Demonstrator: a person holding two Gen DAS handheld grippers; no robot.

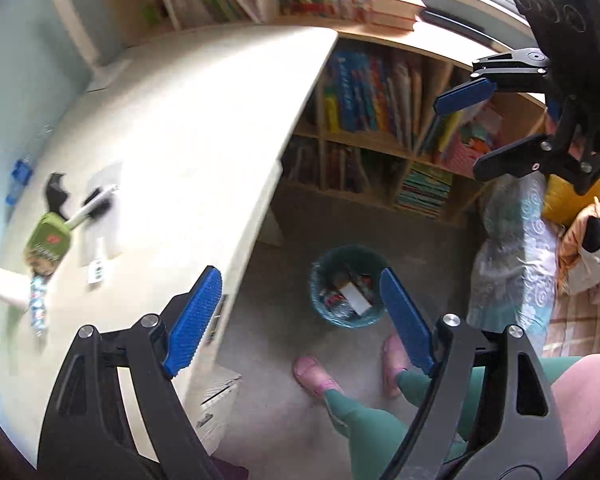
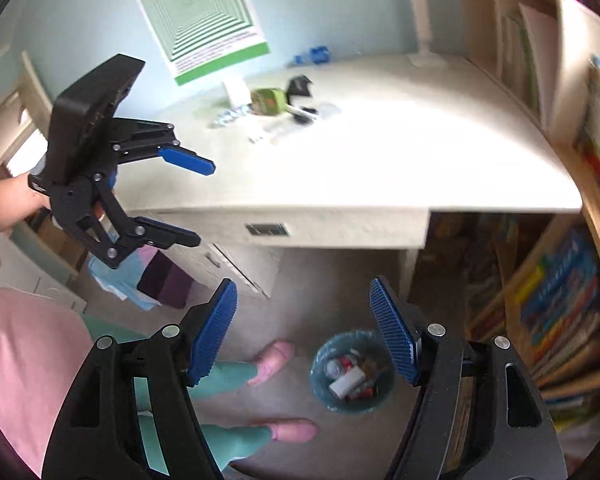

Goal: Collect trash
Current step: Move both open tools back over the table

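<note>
A teal bin (image 1: pixel 347 286) lined with a bag stands on the floor beside the white desk (image 1: pixel 188 128); it holds several pieces of trash, also shown in the right wrist view (image 2: pixel 352 372). On the desk lie a green carton (image 1: pixel 48 240), a patterned wrapper (image 1: pixel 38 300), a black scrap (image 1: pixel 56 194) and a white crumpled piece (image 1: pixel 8 286); the carton shows in the right wrist view (image 2: pixel 267 101). My left gripper (image 1: pixel 300 312) is open and empty, above the floor by the desk edge. My right gripper (image 2: pixel 303 328) is open and empty, above the bin.
A bookcase full of books (image 1: pixel 380 120) stands behind the bin. The person's feet in pink slippers (image 1: pixel 312 372) are beside the bin. A blue bottle (image 1: pixel 20 180) and a lamp base (image 1: pixel 104 76) stand at the desk's far side. Desk drawers (image 2: pixel 228 260) sit under the top.
</note>
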